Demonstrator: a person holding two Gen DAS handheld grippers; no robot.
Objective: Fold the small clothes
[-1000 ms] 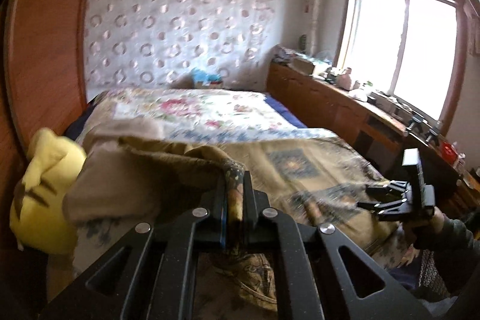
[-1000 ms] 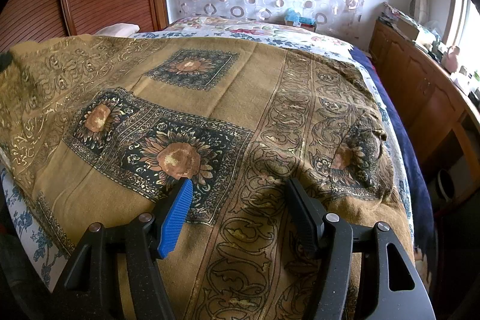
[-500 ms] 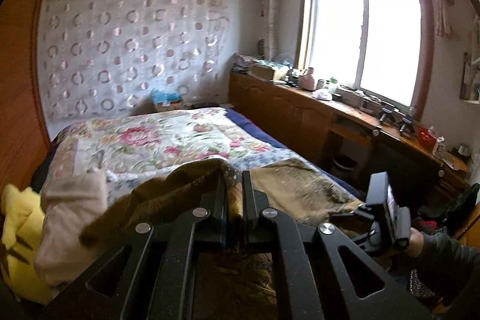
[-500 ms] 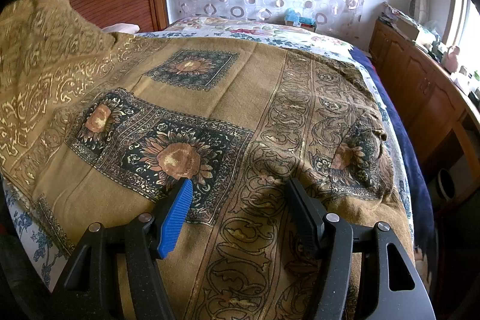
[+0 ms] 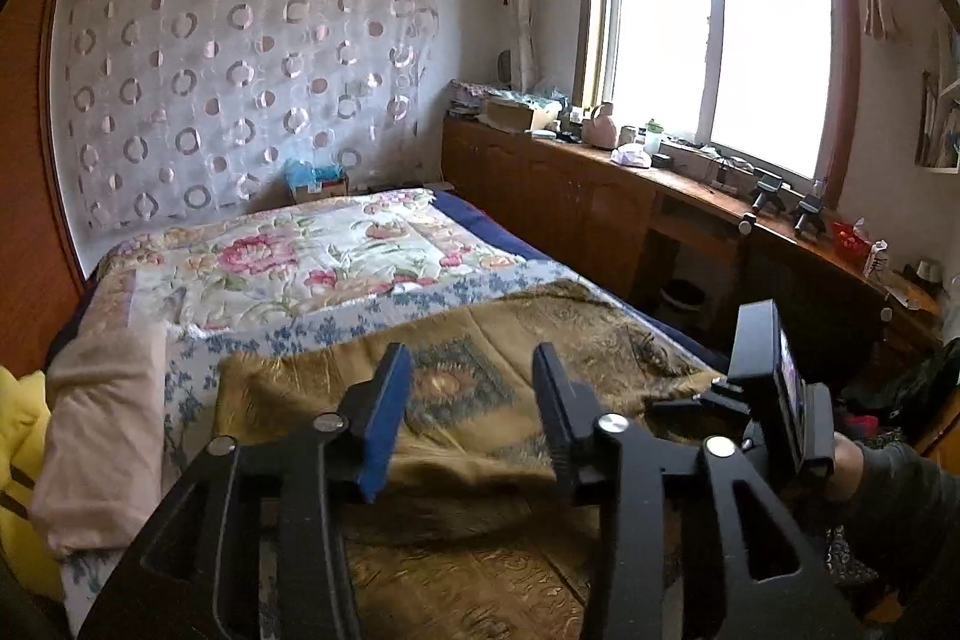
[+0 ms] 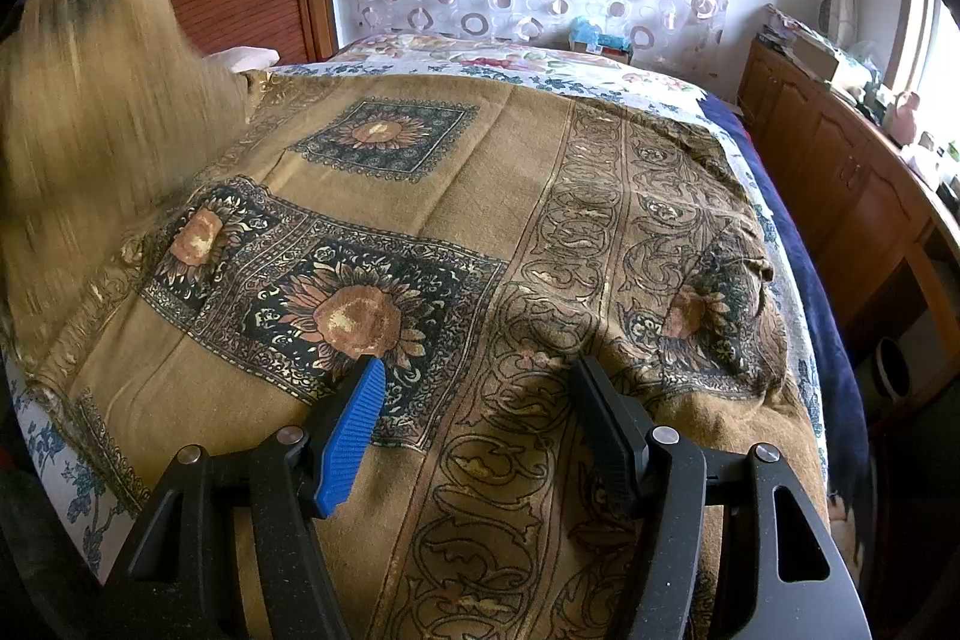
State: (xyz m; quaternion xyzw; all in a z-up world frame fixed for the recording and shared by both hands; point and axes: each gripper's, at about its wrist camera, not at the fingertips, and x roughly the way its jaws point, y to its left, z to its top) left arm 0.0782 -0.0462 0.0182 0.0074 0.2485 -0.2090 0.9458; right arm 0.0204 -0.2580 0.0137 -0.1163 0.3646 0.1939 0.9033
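Springing apart, the left gripper [image 5: 465, 388] jaws have just released the brown scarf [image 6: 480, 232]; right gripper [image 6: 480, 394] hovers wide, empty.

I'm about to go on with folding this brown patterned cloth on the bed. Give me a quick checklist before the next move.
1. Left claw open, nothing between its pads: ok; its jaws have just been opening.
2. Right claw open over the brown cloth, no grip: ok.
3. Released edge settled: not ok, blurred at upper left.
4. Cloth flat: not ok, bunched at right corner.
5. Fold aligned: cannot tell.
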